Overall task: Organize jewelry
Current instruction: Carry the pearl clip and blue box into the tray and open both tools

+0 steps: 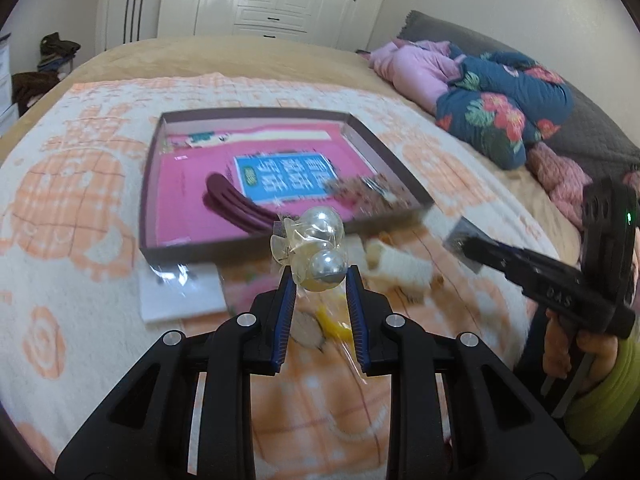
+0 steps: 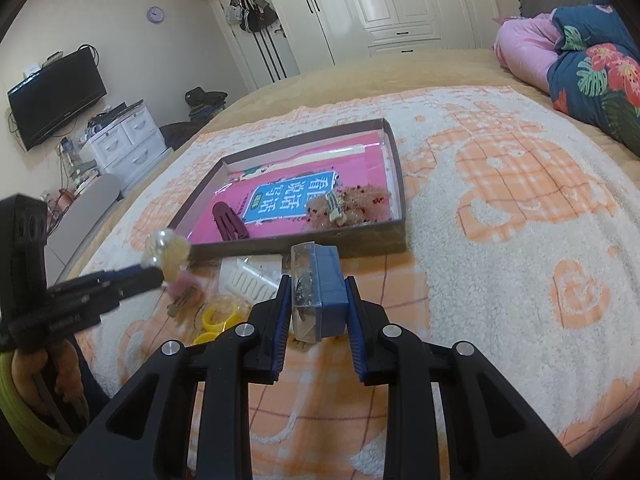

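Pearl earrings (image 1: 322, 254) in their clear packet are hanging pinched in our left gripper (image 1: 321, 280) near the tray (image 1: 256, 250), while our right gripper (image 2: 316, 300) is clamping a small blue jewelry box (image 2: 320, 292), both awaiting sorting.

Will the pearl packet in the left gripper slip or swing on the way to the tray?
The pearl packet is crinkly plastic, so probably floppy. The left gripper pinches only its lower end, so the round pearls may swing or slide. Likely light.
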A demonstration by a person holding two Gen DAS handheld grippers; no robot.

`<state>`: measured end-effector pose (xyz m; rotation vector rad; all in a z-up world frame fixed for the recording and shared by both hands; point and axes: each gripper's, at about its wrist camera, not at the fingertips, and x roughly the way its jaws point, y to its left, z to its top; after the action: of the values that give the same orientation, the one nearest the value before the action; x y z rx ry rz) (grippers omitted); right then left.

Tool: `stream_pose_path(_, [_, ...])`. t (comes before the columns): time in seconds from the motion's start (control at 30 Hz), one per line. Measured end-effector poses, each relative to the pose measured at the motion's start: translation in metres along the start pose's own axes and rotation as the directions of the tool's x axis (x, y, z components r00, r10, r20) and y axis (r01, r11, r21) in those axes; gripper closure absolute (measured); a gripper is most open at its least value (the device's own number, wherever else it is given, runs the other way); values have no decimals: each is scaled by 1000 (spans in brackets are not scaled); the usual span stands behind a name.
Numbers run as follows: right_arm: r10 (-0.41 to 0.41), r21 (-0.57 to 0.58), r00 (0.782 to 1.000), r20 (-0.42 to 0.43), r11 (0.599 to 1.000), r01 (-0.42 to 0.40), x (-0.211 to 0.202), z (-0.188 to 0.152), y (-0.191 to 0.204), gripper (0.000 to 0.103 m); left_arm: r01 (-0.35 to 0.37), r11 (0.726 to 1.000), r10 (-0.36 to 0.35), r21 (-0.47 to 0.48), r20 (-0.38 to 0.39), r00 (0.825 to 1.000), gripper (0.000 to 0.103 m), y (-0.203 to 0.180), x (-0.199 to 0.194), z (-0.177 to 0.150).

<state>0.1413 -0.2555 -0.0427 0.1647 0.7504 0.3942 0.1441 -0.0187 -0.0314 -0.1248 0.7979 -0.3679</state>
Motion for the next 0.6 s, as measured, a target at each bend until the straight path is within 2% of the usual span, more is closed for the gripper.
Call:
stream_pose_path(0.27, [-23,-27,1000,14,999,24,16,25,-4,78,-45,999,45,-18,27,999,85,22,11,28])
stream_pose_path(0.6, [-48,-69,999,15,996,49,46,58,-8,78,-107,992,108,-61,8,994,85,52,40,46])
